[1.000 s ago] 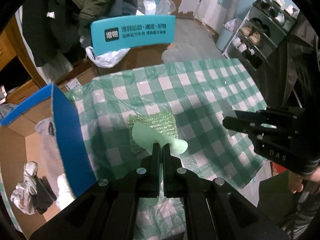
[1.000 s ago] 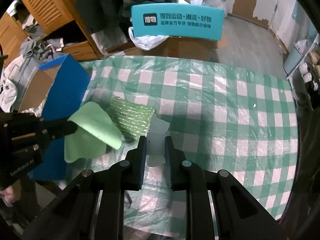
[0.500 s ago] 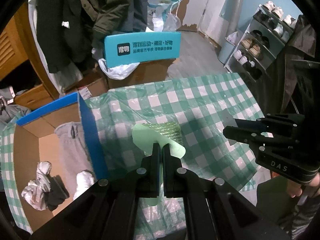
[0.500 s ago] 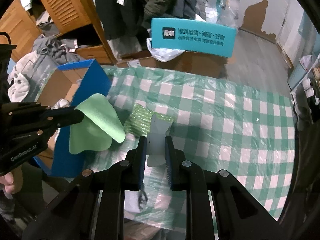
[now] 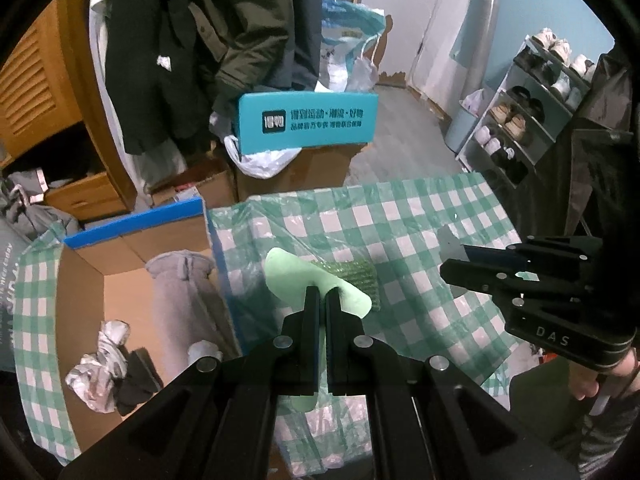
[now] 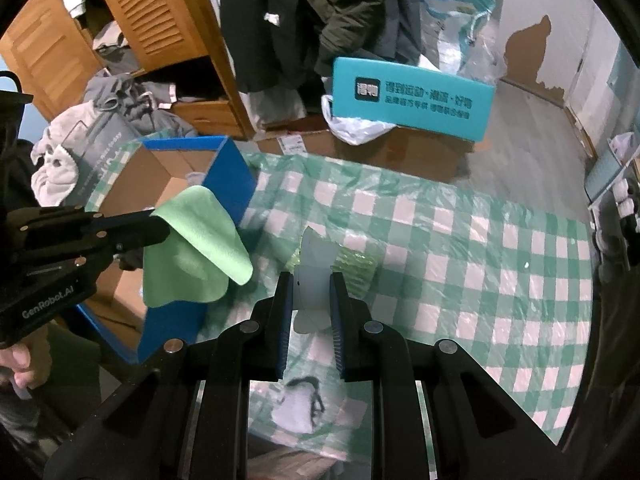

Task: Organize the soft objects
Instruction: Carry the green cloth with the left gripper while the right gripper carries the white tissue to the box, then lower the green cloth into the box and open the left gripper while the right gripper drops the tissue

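Note:
My left gripper [image 5: 322, 294] is shut on a light green cloth [image 5: 294, 276], which hangs in the air beside the blue edge of a cardboard box [image 5: 138, 220]. In the right wrist view the same cloth [image 6: 196, 256] droops from the left gripper [image 6: 160, 226] over the box wall [image 6: 230, 178]. My right gripper [image 6: 312, 280] is shut on a pale white sheet [image 6: 314, 276] above the checked table [image 6: 460, 264]. A green bubble-wrap piece [image 6: 356, 264] lies flat on the table below both. The right gripper [image 5: 452, 260] also shows at the right of the left wrist view.
The box holds a grey garment [image 5: 180, 292] and crumpled items [image 5: 102, 368]. Behind the table stand a teal box [image 5: 308, 124] on cartons, hanging coats [image 5: 224, 28] and a wooden cabinet [image 6: 152, 20]. A shoe rack [image 5: 524, 116] is at the right. A hand [image 5: 588, 384] grips the right gripper's handle.
Both grippers have risen from the table with their loads. The green cloth has come up off the bubble wrap and now hangs nearer the box. More of the box and the room shows.

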{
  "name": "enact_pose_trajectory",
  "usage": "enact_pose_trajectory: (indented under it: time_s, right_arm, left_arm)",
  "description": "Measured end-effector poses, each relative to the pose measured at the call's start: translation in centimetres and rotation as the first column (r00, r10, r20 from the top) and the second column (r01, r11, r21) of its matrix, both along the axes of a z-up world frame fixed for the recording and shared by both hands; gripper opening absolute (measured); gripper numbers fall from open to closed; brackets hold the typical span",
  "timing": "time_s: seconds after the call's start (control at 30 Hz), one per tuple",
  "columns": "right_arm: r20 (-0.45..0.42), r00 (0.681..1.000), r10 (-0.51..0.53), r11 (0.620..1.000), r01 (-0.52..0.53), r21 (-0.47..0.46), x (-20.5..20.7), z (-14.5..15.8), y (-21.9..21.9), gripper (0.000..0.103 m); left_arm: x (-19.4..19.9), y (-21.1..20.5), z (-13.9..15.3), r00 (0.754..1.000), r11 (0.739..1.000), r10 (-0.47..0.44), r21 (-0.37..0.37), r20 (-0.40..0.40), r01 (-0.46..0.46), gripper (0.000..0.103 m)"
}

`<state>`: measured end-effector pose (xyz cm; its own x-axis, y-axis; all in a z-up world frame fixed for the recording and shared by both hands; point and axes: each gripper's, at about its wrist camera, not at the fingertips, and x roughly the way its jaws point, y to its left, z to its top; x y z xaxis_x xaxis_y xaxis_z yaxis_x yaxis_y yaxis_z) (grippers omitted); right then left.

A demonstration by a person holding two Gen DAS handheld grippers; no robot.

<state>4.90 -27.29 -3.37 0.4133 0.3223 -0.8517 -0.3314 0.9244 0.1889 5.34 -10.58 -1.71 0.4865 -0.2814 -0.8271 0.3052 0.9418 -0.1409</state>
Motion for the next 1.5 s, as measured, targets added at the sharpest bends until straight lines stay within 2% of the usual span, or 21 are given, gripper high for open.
enact_pose_trajectory:
  time_s: [0.87,1.5]
  right_arm:
    - [0.044,0.989,0.141,0.99,-0.141,-0.002,0.0,2.8,8.8,0.017]
    - [0.011,0.961,0.275,0.961,-0.275,-0.021,-0.2,2.2,17.8,0.017]
  left_arm:
    - [-2.8,8.4,3.0,0.99,0.993,0.119,-0.02,0.077,-0.118,0.002]
    - [-3.9,14.9,0.6,0.977,0.977,0.212,0.009,0.032,-0.212,0.002]
